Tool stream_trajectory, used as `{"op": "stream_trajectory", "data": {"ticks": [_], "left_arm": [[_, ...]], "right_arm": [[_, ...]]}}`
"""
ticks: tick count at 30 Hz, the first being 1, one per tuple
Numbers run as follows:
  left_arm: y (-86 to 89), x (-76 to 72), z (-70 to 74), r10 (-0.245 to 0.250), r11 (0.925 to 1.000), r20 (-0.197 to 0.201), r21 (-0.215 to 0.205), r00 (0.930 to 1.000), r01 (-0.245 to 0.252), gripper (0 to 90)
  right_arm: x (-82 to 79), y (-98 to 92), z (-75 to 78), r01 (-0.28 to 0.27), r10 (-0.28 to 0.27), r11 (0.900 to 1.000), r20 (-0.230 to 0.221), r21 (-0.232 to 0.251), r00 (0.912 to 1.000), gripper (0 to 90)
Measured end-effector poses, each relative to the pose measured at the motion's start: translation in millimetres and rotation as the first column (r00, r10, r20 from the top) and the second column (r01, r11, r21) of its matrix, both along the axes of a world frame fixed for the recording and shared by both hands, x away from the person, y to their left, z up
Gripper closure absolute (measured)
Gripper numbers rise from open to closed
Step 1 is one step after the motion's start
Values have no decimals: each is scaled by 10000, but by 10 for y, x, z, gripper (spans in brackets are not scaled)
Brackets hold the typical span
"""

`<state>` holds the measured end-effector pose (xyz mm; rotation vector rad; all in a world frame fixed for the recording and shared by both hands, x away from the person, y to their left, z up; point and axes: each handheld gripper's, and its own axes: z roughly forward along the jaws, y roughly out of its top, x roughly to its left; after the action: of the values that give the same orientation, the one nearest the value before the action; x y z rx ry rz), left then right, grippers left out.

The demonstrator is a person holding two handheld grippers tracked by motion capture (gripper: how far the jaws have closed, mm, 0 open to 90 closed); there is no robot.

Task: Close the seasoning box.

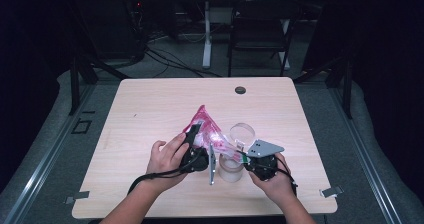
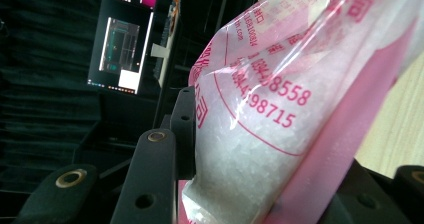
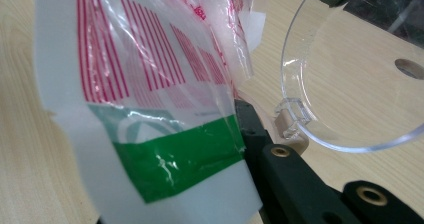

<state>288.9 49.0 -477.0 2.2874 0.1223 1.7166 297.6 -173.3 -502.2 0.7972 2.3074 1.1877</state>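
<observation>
The pale wooden counter [image 1: 150, 109] lies bare toward its far edge; near its front, a pink-printed plastic bag of white crystals [image 1: 204, 126] slants above a frosted jar [image 1: 230, 168] with a clear hinged lid [image 1: 242, 132]; the left tool [image 1: 192, 140] clamps the bag's body, hand curled round it; the right tool [image 1: 243, 157] pinches the bag's green-striped edge.

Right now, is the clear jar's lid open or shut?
Open. The round clear lid stands swung up on its hinge behind the jar, leaving the mouth uncovered beside the pink bag.
</observation>
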Motion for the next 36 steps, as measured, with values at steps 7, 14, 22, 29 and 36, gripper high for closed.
{"op": "stream_trajectory", "data": {"ticks": [7,14,22,29,36], "left_arm": [[40,14,-54,119,9996,-367,-256,9993,-128,659],[69,12,-91,214,9992,-514,-339,9984,-232,661],[108,13,-129,283,9978,-725,-570,9970,-325,662],[144,9,-164,377,9961,-901,-757,9952,-446,665],[179,6,-210,409,9946,-1167,-905,9923,-517,666]], "right_arm": [[-12,9,19,4,-4,10000,49,16,10000,900],[-27,23,38,-15,14,10000,131,76,9999,900],[-47,40,64,-90,87,9999,222,118,9997,900],[-73,71,100,-173,167,9997,353,179,9992,900],[-95,99,122,-248,238,9994,424,228,9988,900]]}}
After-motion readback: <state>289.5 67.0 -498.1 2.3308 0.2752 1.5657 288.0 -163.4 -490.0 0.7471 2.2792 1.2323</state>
